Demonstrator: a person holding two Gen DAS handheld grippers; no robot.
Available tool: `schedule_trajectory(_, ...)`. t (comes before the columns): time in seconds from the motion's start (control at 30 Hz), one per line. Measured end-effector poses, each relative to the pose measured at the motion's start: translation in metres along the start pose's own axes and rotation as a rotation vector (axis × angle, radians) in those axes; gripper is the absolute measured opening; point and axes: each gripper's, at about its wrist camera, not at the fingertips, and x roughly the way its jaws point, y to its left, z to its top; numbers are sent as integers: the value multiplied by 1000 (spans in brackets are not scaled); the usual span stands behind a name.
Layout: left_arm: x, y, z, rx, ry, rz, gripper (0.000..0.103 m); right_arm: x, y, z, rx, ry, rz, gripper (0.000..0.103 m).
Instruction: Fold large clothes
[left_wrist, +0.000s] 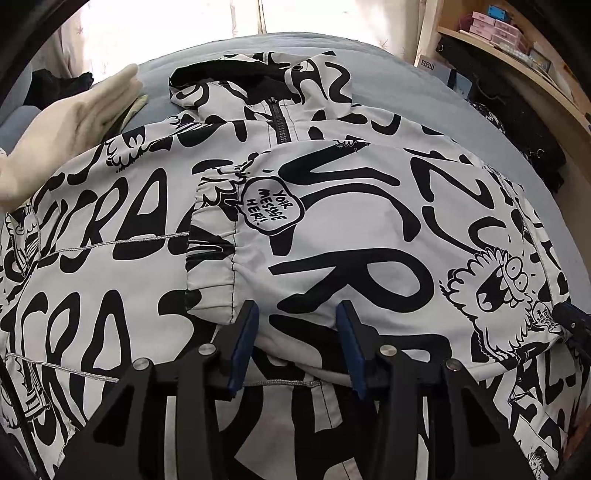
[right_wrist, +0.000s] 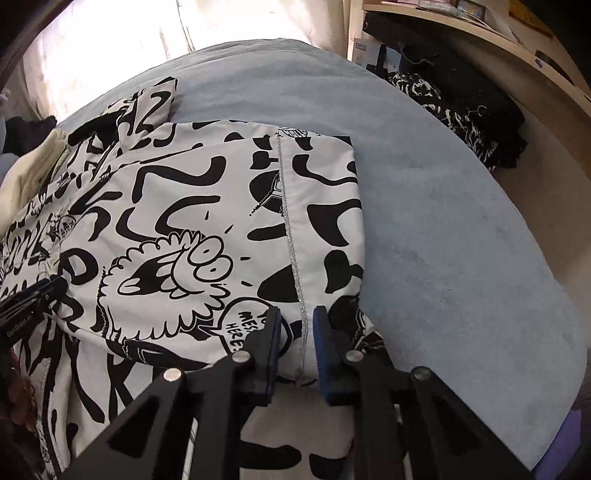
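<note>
A white jacket (left_wrist: 332, 229) printed with black graffiti letters lies zipper-up on a blue bed (left_wrist: 406, 62), its hood at the far end. One sleeve is folded across the chest. My left gripper (left_wrist: 297, 325) stands down on the near edge of that sleeve, jaws apart, with a bulge of fabric between them. In the right wrist view, my right gripper (right_wrist: 297, 332) sits at the jacket's (right_wrist: 184, 206) right side. Its jaws are narrow, astride a silver seam (right_wrist: 291, 236), with a strip of cloth in the gap. Each gripper's body shows at the edge of the other view.
A cream garment (left_wrist: 66, 129) lies on the bed to the jacket's left. Dark patterned clothes (right_wrist: 461, 107) are piled at the far right by a wooden shelf (left_wrist: 517, 48). Bare blue bedding (right_wrist: 443, 229) stretches right of the jacket. A bright curtain hangs behind.
</note>
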Motion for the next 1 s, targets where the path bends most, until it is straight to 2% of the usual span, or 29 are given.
schedule_trajectory(0.1,-3,-2,-1,-2,2,10,43,-3,-1,-2,11,3,3,20)
schedule_trajectory(0.27,-15,-4,-6,-5,9,23,44,-17,4,-7,29,-1,29,36)
schedule_trajectory(0.6,-70,0,-36,-3,13,21,45,-70,21,-32,53,-49,83,36)
schedule_trajectory(0.83,-126,16,-77,-26,8,27,46,-108,36,-66,64,-63,170,36)
schedule_trajectory(1.0,-169,37,-107,-60,-27,32,51,-129,53,-91,40,-57,214,36)
